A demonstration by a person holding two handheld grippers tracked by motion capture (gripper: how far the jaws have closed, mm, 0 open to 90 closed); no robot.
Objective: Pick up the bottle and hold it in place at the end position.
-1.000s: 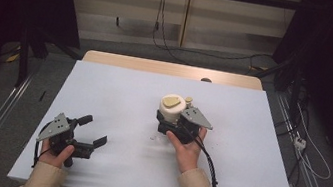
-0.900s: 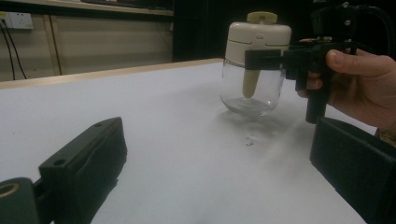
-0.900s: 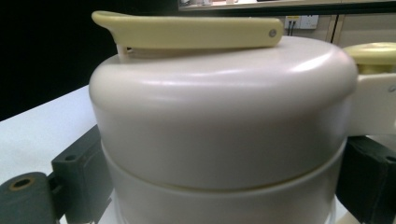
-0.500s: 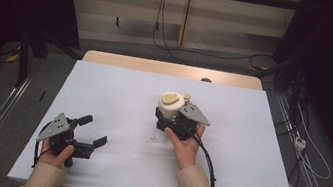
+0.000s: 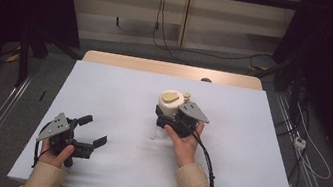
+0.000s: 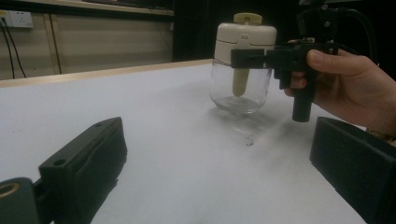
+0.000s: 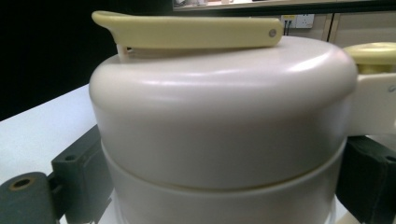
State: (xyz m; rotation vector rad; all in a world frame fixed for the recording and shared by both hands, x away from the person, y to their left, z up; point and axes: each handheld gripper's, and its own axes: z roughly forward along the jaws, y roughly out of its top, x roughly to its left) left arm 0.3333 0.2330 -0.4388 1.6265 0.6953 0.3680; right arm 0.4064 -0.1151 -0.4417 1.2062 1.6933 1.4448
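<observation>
the right gripper (image 5: 171, 116), held in the person's right hand (image 5: 183, 139), is clamped on a jar (image 5: 168, 105) just right of the middle of the white table (image 5: 119, 91). in the left gripper view the same gripper (image 6: 247, 58) has its black jaws pressed against the cream lid (image 6: 246, 36), one on each side, and the clear glass body (image 6: 240, 91) hangs below them. the base of the jar sits very close to the table over its own shadow; whether it touches cannot be told. a pale yellow stem (image 6: 239, 80) hangs inside the glass. in the right gripper view the lid (image 7: 224, 112) sits between the two jaws, with a flat pale yellow lever (image 7: 187, 31) lying across its top and a round yellow knob (image 7: 373, 53) at 2 o'clock.

the left gripper (image 5: 90, 131) is at 8 o'clock from the jar, well apart from it, near the front left part of the table, held in the left hand (image 5: 58, 150). its jaws stand wide apart with nothing between them, pointing toward 2 o'clock. both sleeves are tan.

a black cable (image 5: 207, 158) trails from the right gripper toward 5 o'clock along the forearm. a few small dark specks (image 6: 250, 140) lie on the table just in front of the jar. beyond the far edge at 12 o'clock, cables (image 5: 164, 32) run down a pale wall.
</observation>
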